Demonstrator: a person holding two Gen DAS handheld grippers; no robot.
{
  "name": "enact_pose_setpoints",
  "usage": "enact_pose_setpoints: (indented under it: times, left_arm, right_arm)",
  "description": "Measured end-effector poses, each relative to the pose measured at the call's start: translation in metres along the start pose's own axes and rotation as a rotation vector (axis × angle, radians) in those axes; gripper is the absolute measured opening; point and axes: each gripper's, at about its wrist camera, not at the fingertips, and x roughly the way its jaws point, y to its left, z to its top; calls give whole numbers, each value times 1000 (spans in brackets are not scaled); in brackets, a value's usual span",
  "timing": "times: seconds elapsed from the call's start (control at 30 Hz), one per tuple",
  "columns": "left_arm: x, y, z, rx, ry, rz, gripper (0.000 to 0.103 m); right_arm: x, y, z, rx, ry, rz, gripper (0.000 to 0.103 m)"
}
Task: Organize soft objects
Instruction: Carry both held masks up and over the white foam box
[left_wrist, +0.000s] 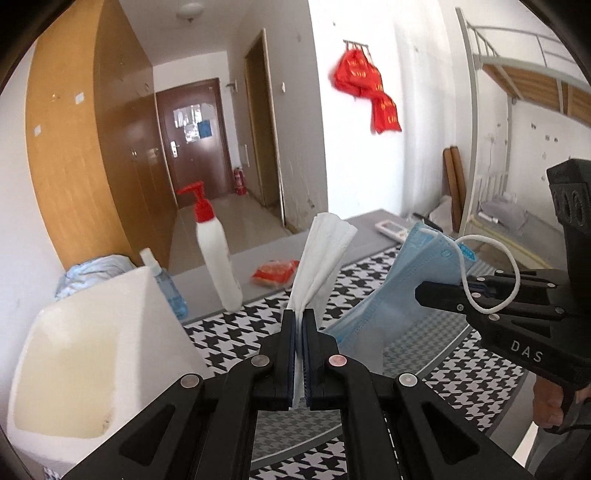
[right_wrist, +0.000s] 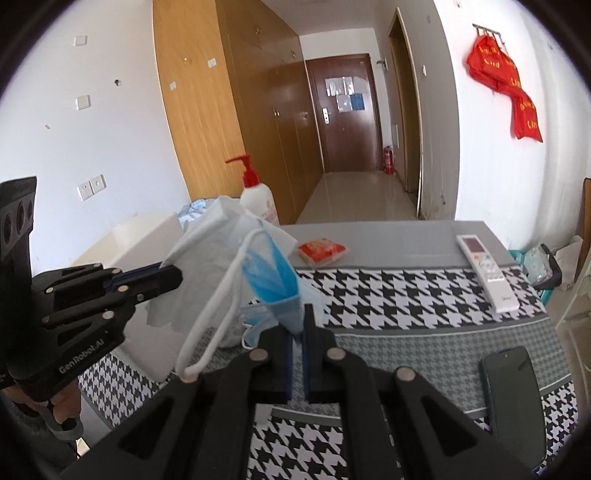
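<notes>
Your left claw (left_wrist: 303, 321) is clamped on the white tissue (left_wrist: 321, 254), the right claw (right_wrist: 298, 325) on the blue mask (right_wrist: 275, 280); both hang beside the white bin (left_wrist: 74, 354). Centre each over its mouth before releasing.

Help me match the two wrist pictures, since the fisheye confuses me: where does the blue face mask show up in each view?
Left wrist: the blue face mask is right of centre, pinched in the right gripper that reaches in from the right.
Right wrist: the mask is at centre, rising from this gripper's own shut jaws, ear loop hanging left.
Shared landmark: the red-pump lotion bottle.
</notes>
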Motion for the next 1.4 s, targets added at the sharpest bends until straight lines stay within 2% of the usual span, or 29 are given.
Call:
enact_pose_setpoints:
  times: [0.37,0.8,1.13,1.4]
  left_arm:
    - [-40,26,-3,-42,-90,7,4]
    - [-69,55,-5,-98,-159,18,4]
    - [-87,69,-1,-127,-206,53,4]
    - [-100,85,-2,-151,-233,114,4]
  right_arm:
    - [-21,25,10,-3,-67,0,6]
    - [-36,48,18,-3,-119,1,6]
    - [-42,60,33,-10,-165,21,6]
    - [-35,75,41,-30,-171,57,6]
